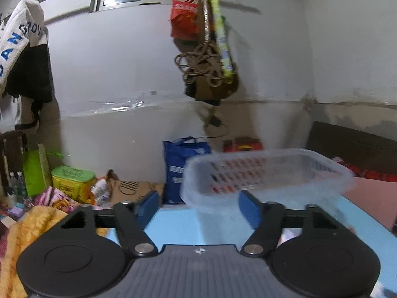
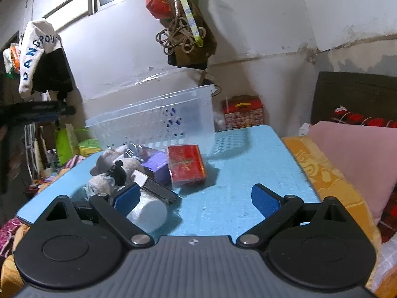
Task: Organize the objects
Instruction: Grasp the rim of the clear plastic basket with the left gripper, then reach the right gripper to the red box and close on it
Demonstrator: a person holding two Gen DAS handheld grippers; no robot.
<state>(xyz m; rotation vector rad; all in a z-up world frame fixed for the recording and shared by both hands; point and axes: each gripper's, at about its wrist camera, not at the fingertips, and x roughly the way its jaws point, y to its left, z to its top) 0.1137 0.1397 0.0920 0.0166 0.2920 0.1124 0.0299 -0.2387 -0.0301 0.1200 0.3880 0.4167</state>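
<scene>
A clear perforated plastic basket (image 2: pixel 153 121) stands tilted over the back of the light blue table (image 2: pixel 248 173), blurred in the left wrist view (image 1: pixel 268 171). Its near corner lies between the jaws of my left gripper (image 1: pixel 198 207). The left pad (image 1: pixel 148 206) stands clear of the basket, and I cannot tell whether the right pad touches it. On the table lie a red box (image 2: pixel 186 165), a purple box (image 2: pixel 158 165), grey plush toys (image 2: pixel 111 166) and a white cylinder (image 2: pixel 148 213). My right gripper (image 2: pixel 196 198) hangs open above the table's front, nothing between its fingers.
A pink pillow (image 2: pixel 347 161) and a yellow cover (image 2: pixel 310 164) border the table on the right. Behind it stand a red patterned box (image 2: pixel 243 111) and a blue bag (image 1: pixel 178 171). Bags hang on the wall (image 1: pixel 198 37). Clothes and clutter fill the left side.
</scene>
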